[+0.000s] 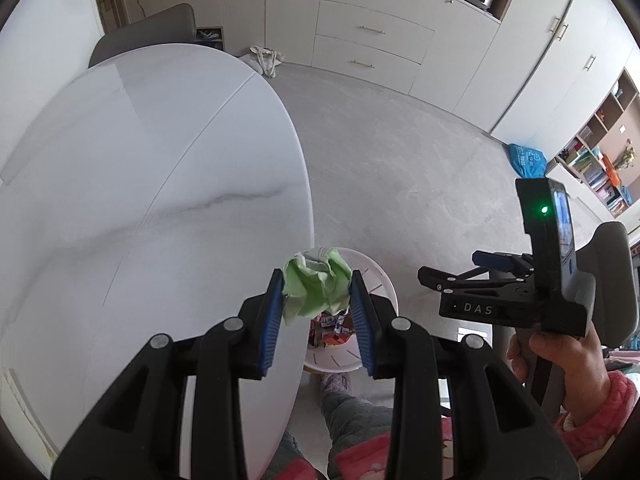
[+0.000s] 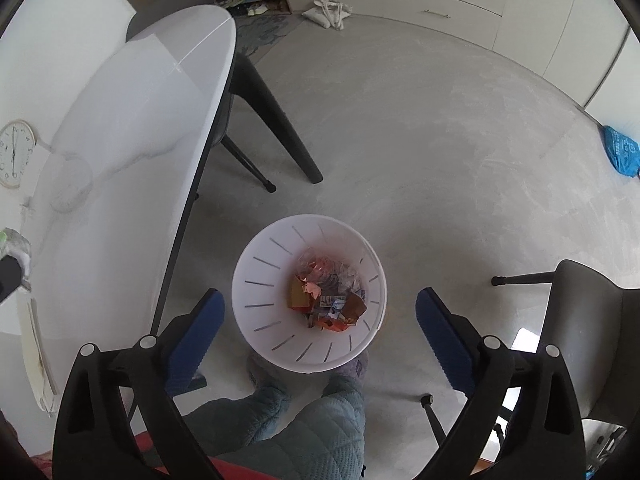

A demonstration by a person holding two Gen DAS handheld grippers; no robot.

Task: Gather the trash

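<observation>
My left gripper [image 1: 318, 300] is shut on a crumpled green and white paper ball [image 1: 316, 290], held at the table's edge above the white trash bin [image 1: 380, 284]. The bin [image 2: 256, 276] stands on the floor beside the table and holds several wrappers [image 2: 328, 296]. My right gripper [image 2: 320, 320] is open and empty, hovering above the bin; it also shows in the left wrist view [image 1: 452, 270] to the right. The paper ball shows at the far left edge of the right wrist view [image 2: 14, 244].
A white marble table [image 1: 140, 200] fills the left. Grey chairs stand at the far end of the table [image 1: 148, 32] and at the right [image 2: 588, 320]. A blue bag [image 2: 622, 150] and a white tote [image 2: 330, 12] lie on the floor. The person's legs [image 2: 320, 420] stand by the bin.
</observation>
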